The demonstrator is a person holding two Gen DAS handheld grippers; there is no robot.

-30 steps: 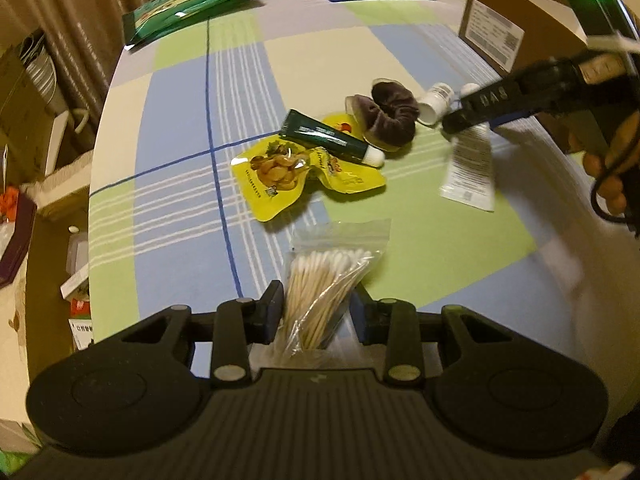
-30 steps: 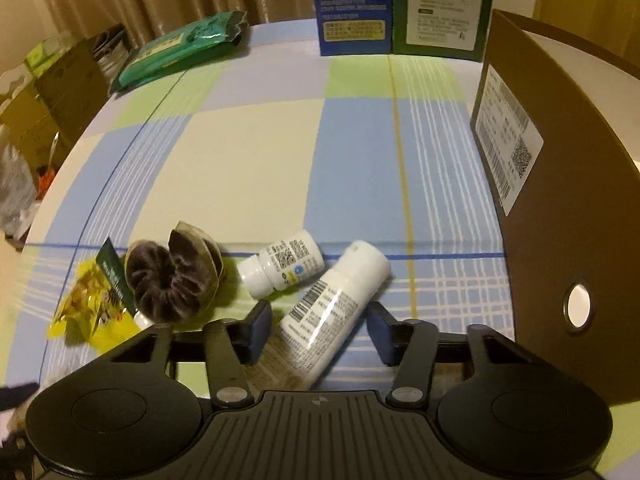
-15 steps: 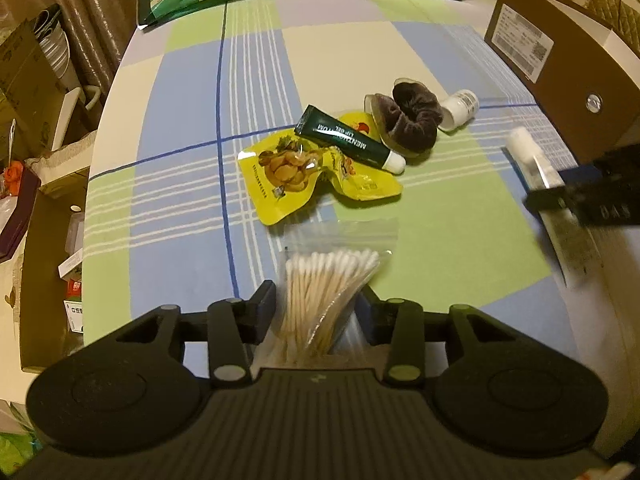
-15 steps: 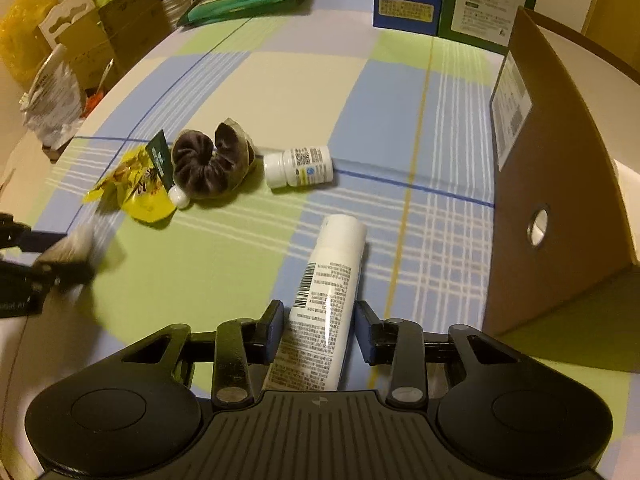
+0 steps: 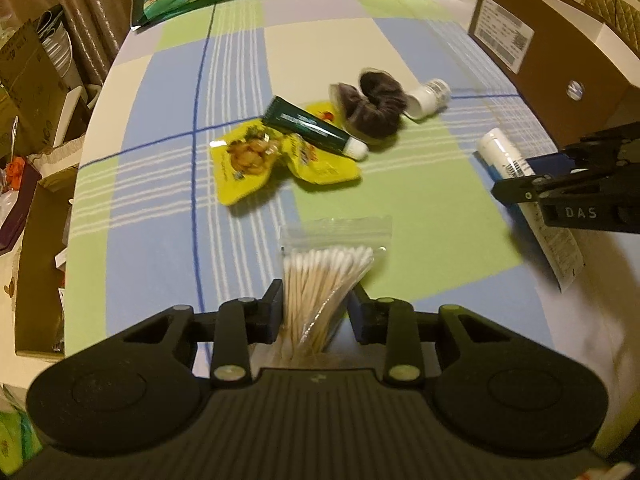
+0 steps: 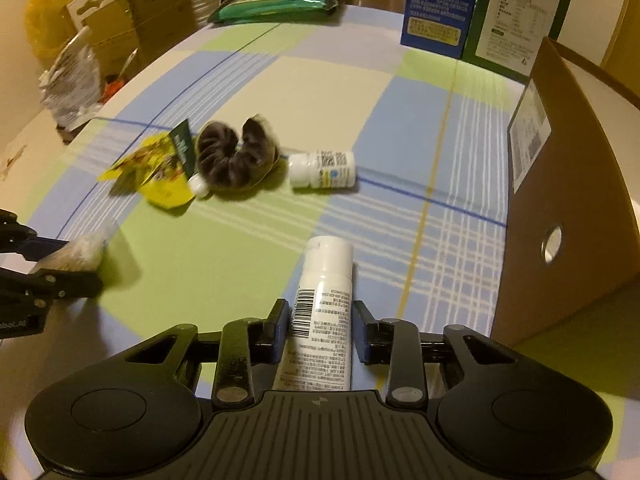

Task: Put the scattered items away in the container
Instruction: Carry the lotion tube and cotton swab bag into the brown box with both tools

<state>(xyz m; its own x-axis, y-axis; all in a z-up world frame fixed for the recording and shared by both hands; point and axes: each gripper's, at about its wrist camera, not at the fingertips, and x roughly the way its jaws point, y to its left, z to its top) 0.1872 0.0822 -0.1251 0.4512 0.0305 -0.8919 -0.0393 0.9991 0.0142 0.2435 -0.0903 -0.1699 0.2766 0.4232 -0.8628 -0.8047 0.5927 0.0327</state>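
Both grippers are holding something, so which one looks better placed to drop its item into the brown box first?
Probably the right gripper: it holds the white tube, and the brown box stands just to its right. The left gripper, holding the cotton swab bag, is farther from it.

"DAS" in white letters on the right tool [image 5: 520,184].

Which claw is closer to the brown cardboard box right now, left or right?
Right. The right claw, holding the white tube, sits just beside the brown cardboard box. The left claw, holding the cotton swab bag, is farther across the table.
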